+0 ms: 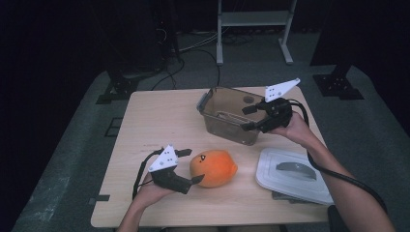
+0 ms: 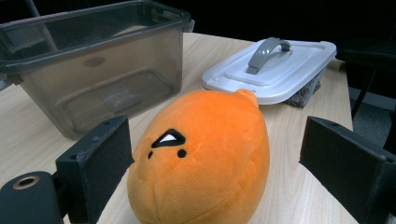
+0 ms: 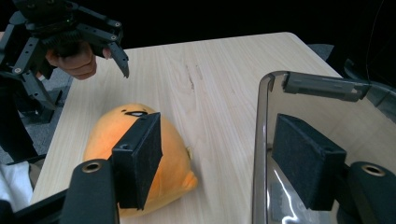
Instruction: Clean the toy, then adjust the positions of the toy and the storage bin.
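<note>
Now | left fingers (image 2: 215, 154) released, straddling plush (image 2: 205, 158) | right fingers (image 3: 224, 168) released | lid (image 2: 275, 65)

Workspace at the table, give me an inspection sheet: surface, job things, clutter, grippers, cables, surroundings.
Surface: light wooden table.
Job's things: orange plush toy lying near the front edge; clear plastic bin, open, upright; its white lid lying flat at the right.
Clutter: grey pad under the lid.
Grippers: left gripper open, jaws either side of the plush toy; right gripper open at the bin's rim.
Cables: black cable along the right forearm; more cables on the floor.
Surroundings: grey floor, metal frame behind.
</note>
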Available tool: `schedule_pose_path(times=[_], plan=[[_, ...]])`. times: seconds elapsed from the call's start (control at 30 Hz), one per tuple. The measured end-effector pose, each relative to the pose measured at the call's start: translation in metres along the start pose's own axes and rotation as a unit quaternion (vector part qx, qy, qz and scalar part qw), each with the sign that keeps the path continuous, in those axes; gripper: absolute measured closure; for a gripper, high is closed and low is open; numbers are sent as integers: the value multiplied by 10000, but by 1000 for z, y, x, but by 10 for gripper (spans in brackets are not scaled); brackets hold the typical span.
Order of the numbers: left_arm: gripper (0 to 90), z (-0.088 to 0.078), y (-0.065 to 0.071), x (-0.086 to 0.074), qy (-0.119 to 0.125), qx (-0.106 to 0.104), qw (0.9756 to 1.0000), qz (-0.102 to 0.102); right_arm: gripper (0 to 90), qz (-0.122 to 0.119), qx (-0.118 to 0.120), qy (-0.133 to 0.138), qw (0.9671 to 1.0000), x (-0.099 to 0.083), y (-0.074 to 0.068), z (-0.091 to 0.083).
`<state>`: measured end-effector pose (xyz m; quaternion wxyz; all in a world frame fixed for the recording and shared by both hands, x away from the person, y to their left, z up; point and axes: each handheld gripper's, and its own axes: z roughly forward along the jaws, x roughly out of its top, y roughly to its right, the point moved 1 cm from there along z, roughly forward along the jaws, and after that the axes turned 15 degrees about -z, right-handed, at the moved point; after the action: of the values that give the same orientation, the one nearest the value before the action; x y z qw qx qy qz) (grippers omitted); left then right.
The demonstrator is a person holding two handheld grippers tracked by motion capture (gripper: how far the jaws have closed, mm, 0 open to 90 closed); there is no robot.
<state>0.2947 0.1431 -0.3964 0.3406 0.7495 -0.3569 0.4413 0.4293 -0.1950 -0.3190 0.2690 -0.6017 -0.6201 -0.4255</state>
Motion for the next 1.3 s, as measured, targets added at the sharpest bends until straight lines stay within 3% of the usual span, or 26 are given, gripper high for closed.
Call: schedule_pose_path(times=[0.57,1.0,1.3], plan=[[81,-2,2,0,57,-2,10000,3,315,12,-34,-80,10000,1,16,17],[81,-2,2,0,15,-49,10000,46,312,-23,-42,-91,9999,4,17,23],[80,-3,1,1,48,-50,10000,13,320,-11,41,-177,9998,2,22,37]])
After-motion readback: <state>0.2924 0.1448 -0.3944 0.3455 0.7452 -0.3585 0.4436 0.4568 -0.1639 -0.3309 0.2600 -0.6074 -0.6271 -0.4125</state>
